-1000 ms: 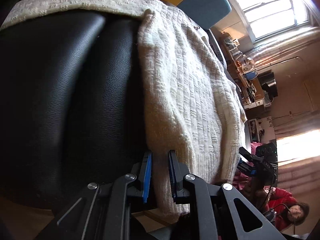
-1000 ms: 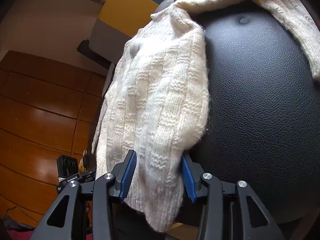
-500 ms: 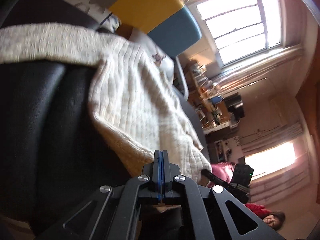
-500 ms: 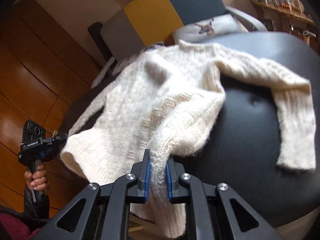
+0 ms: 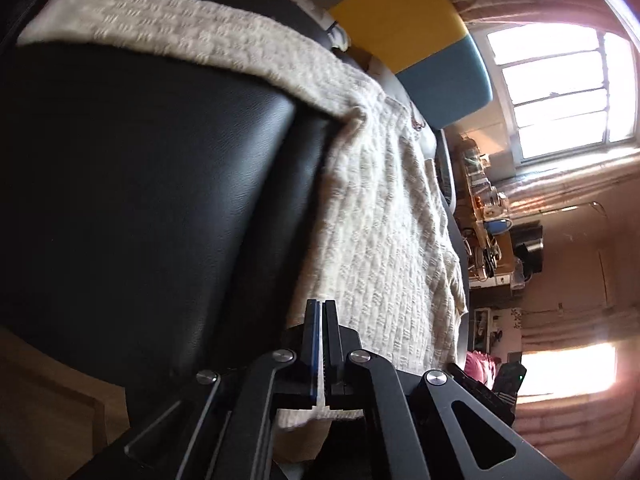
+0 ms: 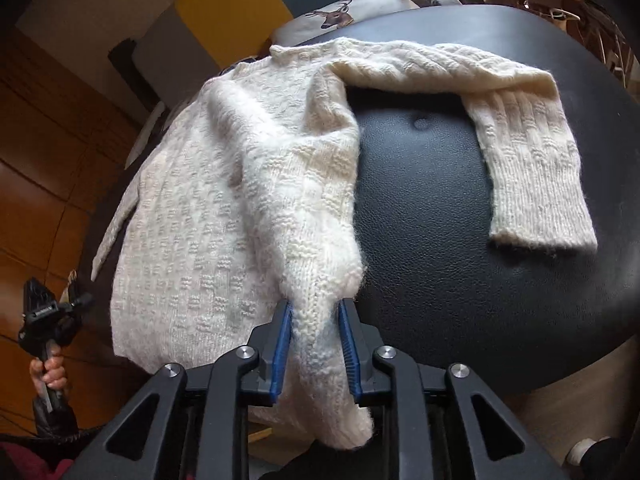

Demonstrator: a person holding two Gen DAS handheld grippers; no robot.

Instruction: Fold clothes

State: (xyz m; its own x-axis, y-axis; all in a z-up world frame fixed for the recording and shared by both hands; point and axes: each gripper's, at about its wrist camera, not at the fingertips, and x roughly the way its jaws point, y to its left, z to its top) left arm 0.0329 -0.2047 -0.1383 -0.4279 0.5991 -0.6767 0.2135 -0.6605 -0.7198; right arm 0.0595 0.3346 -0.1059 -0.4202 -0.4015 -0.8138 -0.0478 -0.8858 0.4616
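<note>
Sweater (image 6: 224, 200), cream, textured knit; lies spread on a black leather cushion (image 6: 460, 240), body on the left half, hem hanging over the near edge. One sleeve (image 6: 520, 128) runs from the far shoulder to the right and bends back toward the near side, cuff flat on the leather.

Right gripper (image 6: 314, 344): blue-padded jaws partly closed on a bunched fold of the sweater's near right edge; knit fills the gap between the pads, loose end drooping below.

Left gripper (image 5: 321, 344): jaws almost fully together, only a thin sliver of pale knit between them, at the sweater's near hem (image 5: 380, 320); grip looks shallow.

Step in hand, by judgement: both near corners taken, ready to lift and carry the hem toward the collar. To do it well: raise both grippers level and together, keep the hem taut between them, and watch the left pinch, which may slip. The outstretched sleeve probably needs laying across the body first or after.

Surface: cushion is smooth, tufted with a button dimple (image 6: 420, 123), and curves away at its edges, so cloth may slide.

Room: yellow and blue chair back (image 5: 420, 40) beyond; bright window (image 5: 560, 92) at far right; cluttered shelf (image 5: 484, 216); wood-panelled wall (image 6: 48, 140) on the left.
</note>
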